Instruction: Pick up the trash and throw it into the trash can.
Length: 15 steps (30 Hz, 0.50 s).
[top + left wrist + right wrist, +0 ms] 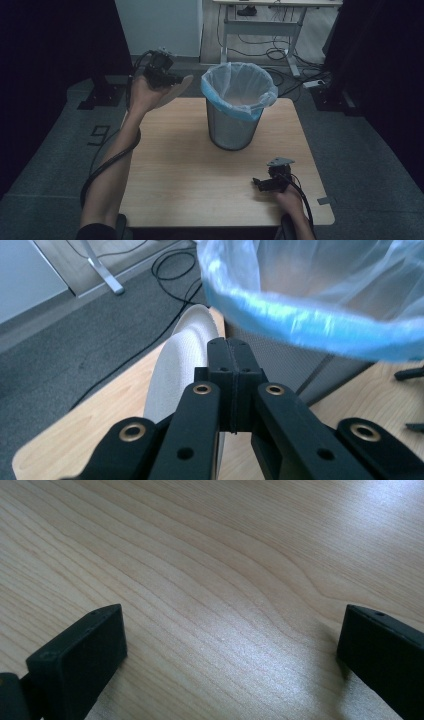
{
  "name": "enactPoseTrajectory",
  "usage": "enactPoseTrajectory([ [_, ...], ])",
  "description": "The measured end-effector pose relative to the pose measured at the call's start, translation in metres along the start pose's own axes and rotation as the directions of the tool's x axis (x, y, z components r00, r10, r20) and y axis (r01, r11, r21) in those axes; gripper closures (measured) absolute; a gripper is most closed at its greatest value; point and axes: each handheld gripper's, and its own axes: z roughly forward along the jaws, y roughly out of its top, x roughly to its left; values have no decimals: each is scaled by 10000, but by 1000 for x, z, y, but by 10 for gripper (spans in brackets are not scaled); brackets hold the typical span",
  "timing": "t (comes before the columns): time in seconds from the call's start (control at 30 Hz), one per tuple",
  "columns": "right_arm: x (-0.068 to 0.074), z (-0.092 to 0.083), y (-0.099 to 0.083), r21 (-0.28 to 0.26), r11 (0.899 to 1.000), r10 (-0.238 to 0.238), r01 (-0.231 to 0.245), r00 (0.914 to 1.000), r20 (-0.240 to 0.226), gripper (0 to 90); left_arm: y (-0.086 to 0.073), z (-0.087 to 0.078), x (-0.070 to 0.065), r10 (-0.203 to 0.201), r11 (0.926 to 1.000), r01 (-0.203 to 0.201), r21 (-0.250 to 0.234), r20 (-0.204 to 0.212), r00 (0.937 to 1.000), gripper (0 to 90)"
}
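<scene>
So left claw (232, 385) was clamped on a plate (172, 370) beside the bin (235, 100); next, tip it in. Right claw (230, 650) sat wide open, empty, on the worktop (210, 555).

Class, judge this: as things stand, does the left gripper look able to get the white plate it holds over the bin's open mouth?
Probably yes: the left gripper holds the white plate raised beside the bin, with nothing between them.
</scene>
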Motion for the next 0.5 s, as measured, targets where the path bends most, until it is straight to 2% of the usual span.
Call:
enactPoseTrajectory([
  [0.23,0,0,0,-2,10000,-28,28,10000,-19,0,33,-4,-11,249,9992,-250,-319,-32,9997,900],
  [0.5,0,0,0,-13,10000,-32,32,10000,-30,0,57,0,-26,505,9972,-500,-550,75,9987,900],
])
